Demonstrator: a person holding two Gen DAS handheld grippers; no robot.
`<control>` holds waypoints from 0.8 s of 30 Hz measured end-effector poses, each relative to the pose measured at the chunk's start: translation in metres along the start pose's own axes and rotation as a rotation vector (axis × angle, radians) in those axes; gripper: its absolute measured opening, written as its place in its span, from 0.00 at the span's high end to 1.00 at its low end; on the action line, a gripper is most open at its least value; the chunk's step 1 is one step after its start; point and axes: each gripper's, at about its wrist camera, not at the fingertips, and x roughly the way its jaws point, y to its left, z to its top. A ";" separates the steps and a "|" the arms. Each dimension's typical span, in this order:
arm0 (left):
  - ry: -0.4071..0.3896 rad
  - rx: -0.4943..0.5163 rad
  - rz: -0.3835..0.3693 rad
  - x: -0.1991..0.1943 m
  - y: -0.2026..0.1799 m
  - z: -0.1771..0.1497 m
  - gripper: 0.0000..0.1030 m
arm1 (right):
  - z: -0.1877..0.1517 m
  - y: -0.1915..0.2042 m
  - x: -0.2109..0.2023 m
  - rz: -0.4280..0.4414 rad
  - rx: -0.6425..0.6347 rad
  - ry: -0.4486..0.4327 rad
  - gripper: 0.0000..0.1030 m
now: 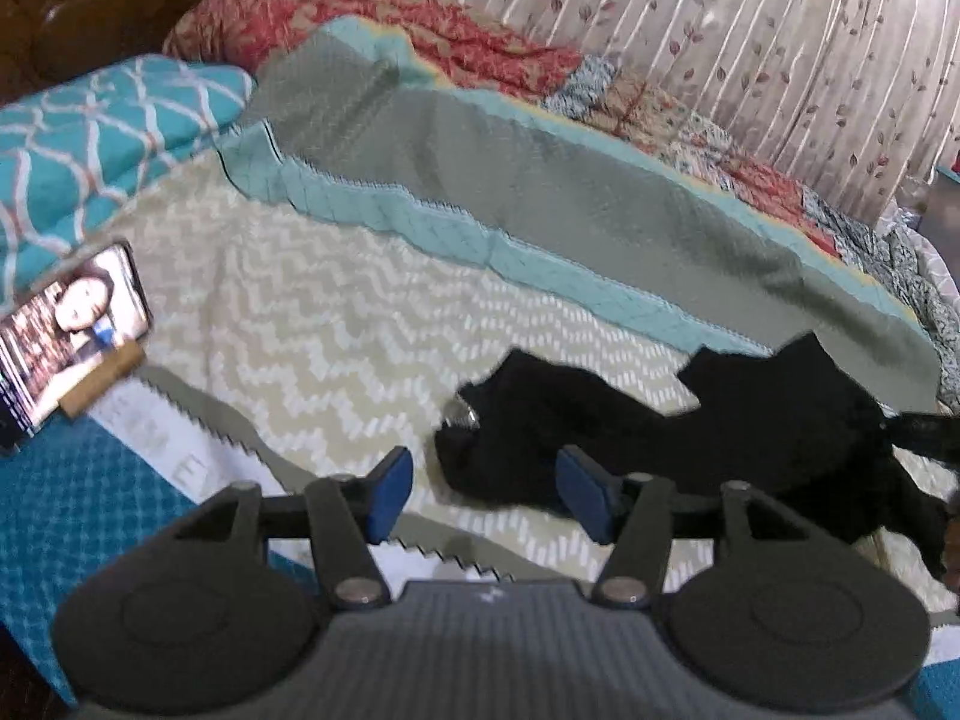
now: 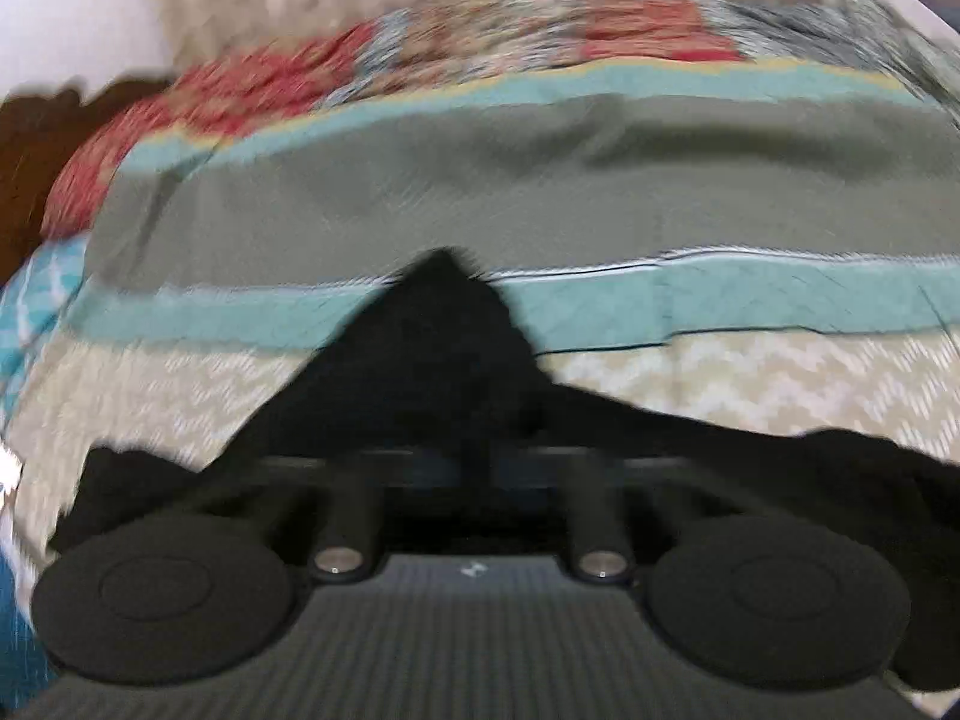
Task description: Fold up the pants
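Black pants (image 1: 690, 438) lie crumpled on the cream chevron bedspread (image 1: 300, 312), right of centre in the left wrist view. My left gripper (image 1: 486, 495) is open just above the bed at the pants' left end. Its right blue pad (image 1: 585, 495) overlaps the dark cloth and the left pad (image 1: 390, 495) is over bare bedspread, with nothing pinched. In the blurred right wrist view the pants (image 2: 444, 330) rise in a dark peak from my right gripper (image 2: 474, 459), which is shut on the cloth. The fabric hides its pads.
A phone (image 1: 72, 330) leans on a wooden stand at the bed's left edge, beside a teal patterned pillow (image 1: 90, 132). A grey and teal blanket (image 1: 540, 180) and a red patchwork quilt (image 1: 360, 24) are folded back behind the pants. Leaf-print curtains (image 1: 720, 30) hang beyond.
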 end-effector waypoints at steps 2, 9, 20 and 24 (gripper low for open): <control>-0.021 -0.016 0.008 -0.002 0.005 0.011 0.47 | -0.006 0.029 -0.037 0.194 -0.111 -0.032 0.93; -0.049 -0.010 -0.015 0.001 -0.006 0.033 0.44 | -0.085 0.052 -0.151 0.537 -0.507 0.110 0.89; -0.007 0.148 -0.154 0.018 -0.094 0.021 0.26 | -0.122 -0.046 -0.150 0.263 0.180 0.078 0.34; -0.038 0.148 -0.080 0.006 -0.072 0.020 0.24 | -0.107 0.018 -0.124 0.365 0.041 0.084 0.27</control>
